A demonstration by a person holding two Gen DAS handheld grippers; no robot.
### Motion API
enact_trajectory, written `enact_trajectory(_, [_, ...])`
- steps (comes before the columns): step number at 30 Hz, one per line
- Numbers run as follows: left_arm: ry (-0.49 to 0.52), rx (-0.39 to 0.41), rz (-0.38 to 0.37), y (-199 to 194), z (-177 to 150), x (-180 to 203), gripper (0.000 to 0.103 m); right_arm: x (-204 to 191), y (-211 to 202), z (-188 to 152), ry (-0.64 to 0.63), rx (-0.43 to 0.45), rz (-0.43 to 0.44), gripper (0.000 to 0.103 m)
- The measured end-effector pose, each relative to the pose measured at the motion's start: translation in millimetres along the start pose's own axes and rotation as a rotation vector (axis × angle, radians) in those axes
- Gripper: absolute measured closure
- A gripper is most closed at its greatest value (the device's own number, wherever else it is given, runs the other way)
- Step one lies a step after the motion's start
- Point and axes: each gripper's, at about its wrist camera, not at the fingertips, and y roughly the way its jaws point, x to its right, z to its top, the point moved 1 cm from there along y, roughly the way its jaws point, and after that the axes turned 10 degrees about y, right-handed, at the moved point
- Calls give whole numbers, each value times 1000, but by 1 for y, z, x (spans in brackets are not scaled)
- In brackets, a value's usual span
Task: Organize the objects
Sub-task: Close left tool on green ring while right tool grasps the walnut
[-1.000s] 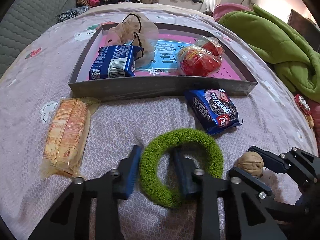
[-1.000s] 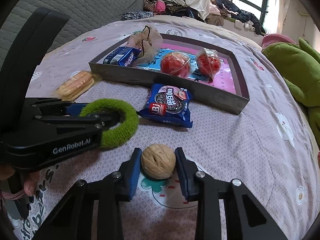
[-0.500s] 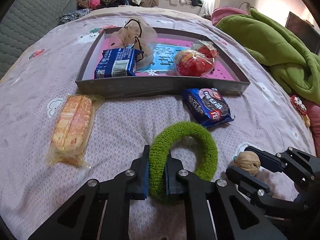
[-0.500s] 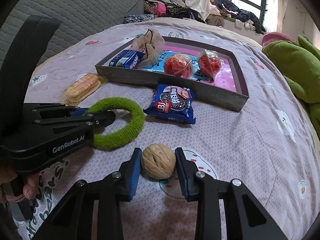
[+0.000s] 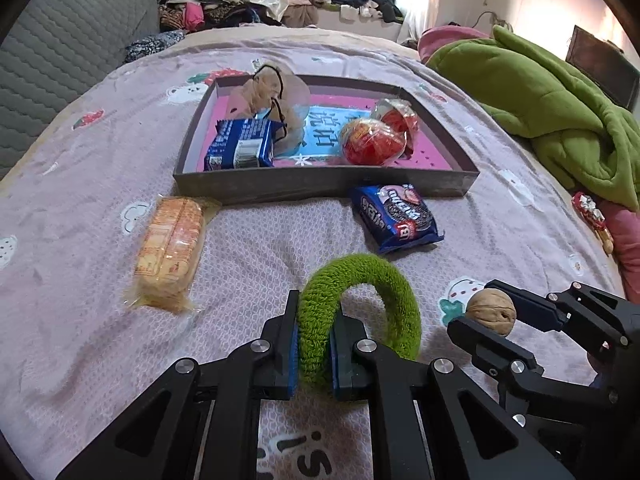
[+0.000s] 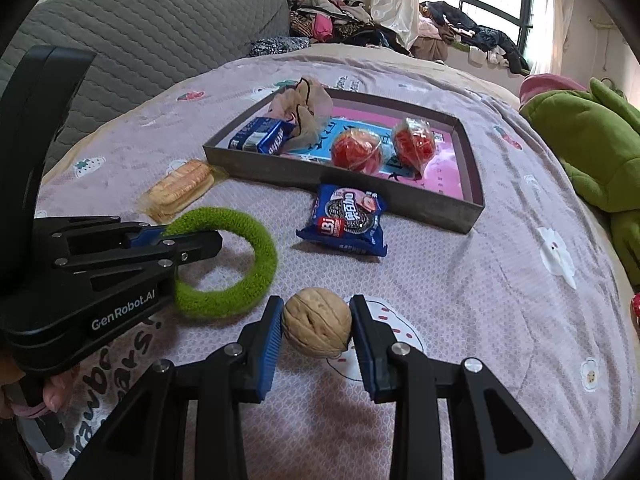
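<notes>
On the bed [image 5: 100, 168], near the front edge: left hand-held gripper [image 5: 314, 344] clenched on the near arc of a fuzzy green ring [image 5: 360, 304], ring standing up off the bedspread; right hand-held gripper [image 6: 316, 332] clamped on a walnut [image 6: 317, 321], pads touching both sides, nut seemingly just above the sheet, though hard to tell. Farther back, centre: shallow grey box tray [image 5: 320, 188] with a pink floor, already holding a blue biscuit packet [image 5: 240, 148] at its near left, a beige mesh pouch [image 5: 268, 96] at the far left, and two red wrapped balls [image 5: 372, 144] to the right. Outside the tray and untouched: a blue sandwich-cookie packet [image 5: 396, 218] just beside the near wall, right of centre, and a clear-wrapped stack of crackers [image 5: 172, 248] to the near left, close to the tray's corner. Judged roughly half done: four things stowed, two in grasp and probably bound for the tray, two packets left on the bedspread for later.
</notes>
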Motion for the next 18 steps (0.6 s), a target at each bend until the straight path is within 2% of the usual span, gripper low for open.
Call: enact_trajectory(18, [2,57,41,-55,-3,8,92,-9,-44,9,4,64,0,69])
